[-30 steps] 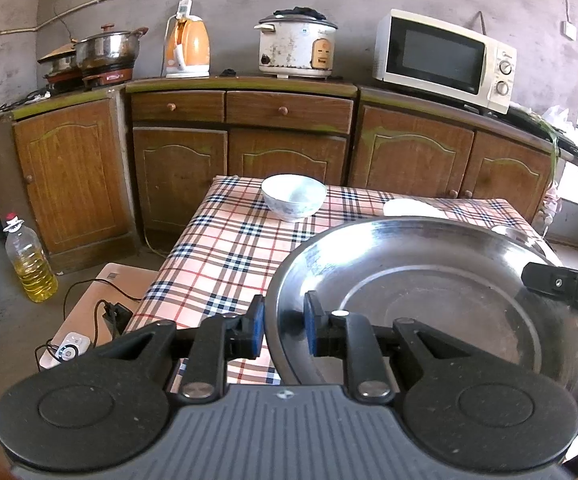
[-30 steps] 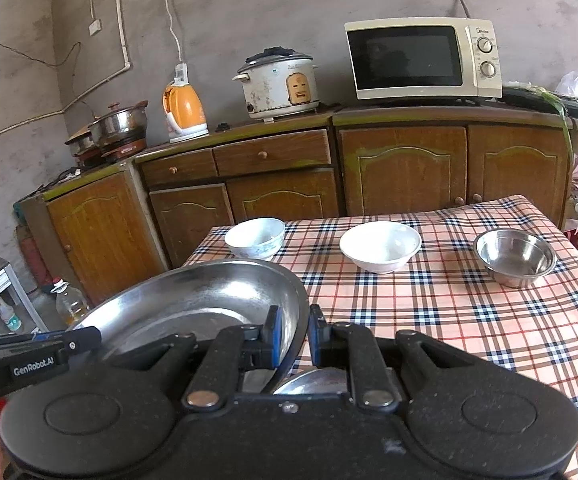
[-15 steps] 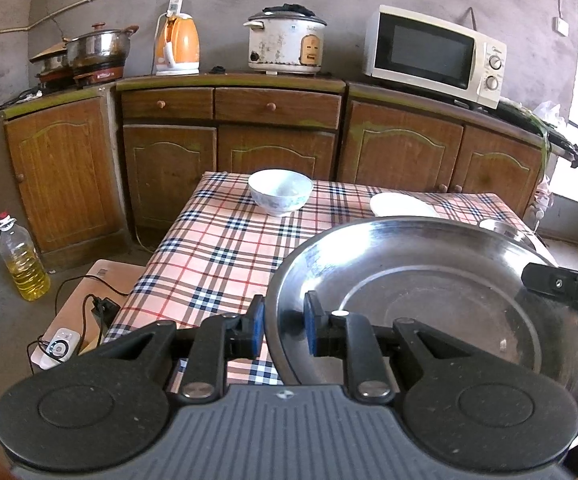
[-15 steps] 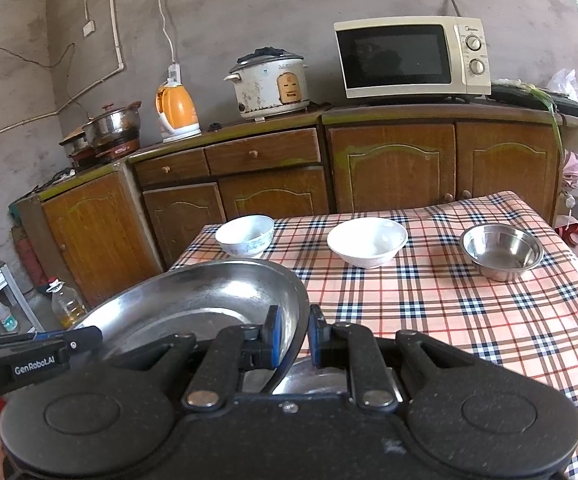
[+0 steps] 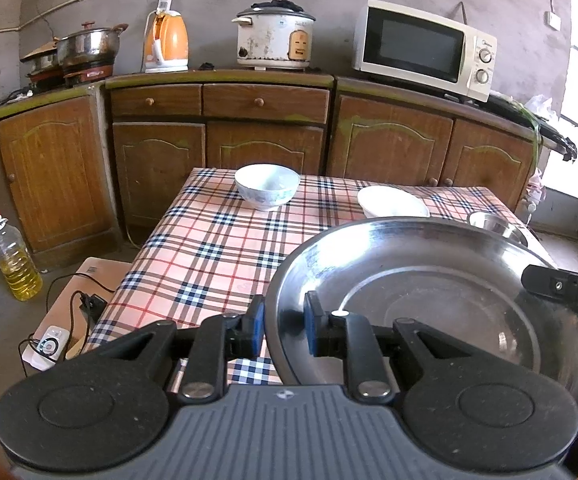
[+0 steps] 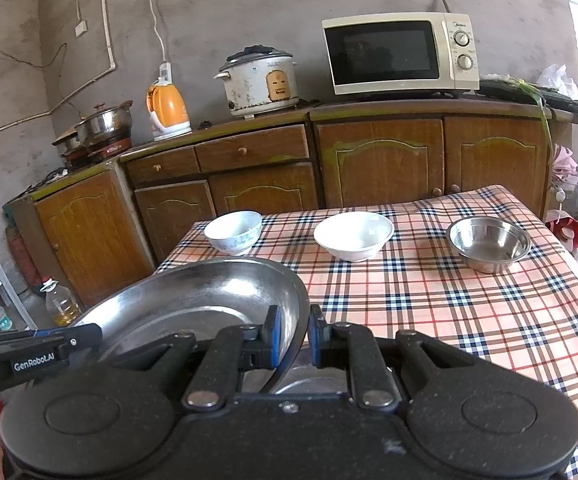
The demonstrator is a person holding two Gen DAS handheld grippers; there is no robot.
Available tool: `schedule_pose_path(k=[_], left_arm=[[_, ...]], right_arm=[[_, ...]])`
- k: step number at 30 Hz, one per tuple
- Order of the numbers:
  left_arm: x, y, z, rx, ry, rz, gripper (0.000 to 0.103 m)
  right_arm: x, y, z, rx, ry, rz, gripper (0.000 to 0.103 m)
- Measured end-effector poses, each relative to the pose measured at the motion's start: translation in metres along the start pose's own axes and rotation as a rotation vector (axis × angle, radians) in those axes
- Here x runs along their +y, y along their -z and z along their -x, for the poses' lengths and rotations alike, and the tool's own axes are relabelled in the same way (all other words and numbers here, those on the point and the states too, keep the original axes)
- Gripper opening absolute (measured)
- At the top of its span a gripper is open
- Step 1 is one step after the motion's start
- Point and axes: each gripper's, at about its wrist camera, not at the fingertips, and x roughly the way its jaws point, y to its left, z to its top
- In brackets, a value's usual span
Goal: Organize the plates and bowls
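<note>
A large steel plate (image 5: 441, 300) is held above the checked table (image 5: 217, 256) by both grippers. My left gripper (image 5: 285, 330) is shut on its left rim. My right gripper (image 6: 293, 340) is shut on its right rim; the plate shows in the right wrist view (image 6: 209, 300). Another steel dish (image 6: 313, 380) lies under the right gripper. At the table's far side stand a patterned white bowl (image 5: 267, 186), a plain white bowl (image 6: 353, 235) and a small steel bowl (image 6: 489, 243).
Wooden cabinets (image 5: 265, 136) stand behind the table, with a microwave (image 5: 425, 50), rice cooker (image 5: 275, 38), orange kettle (image 5: 167, 42) and pots (image 5: 85, 50) on top. An oil bottle (image 5: 15, 264) and a power strip (image 5: 47, 346) are on the floor at the left.
Both grippers have risen with the steel plate, so the table and bowls sit lower and farther in view. The grips have not changed.
</note>
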Motion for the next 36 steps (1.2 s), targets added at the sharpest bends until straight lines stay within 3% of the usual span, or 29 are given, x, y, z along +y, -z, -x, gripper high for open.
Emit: schedule_pose_path(k=[36], left_arm=[[-0.033,0.016,-0.024,0.062,0.074,-0.024,0.020]], right_arm=[[-0.042,0.020,0.004,0.031,0.085,-0.058,0.019]])
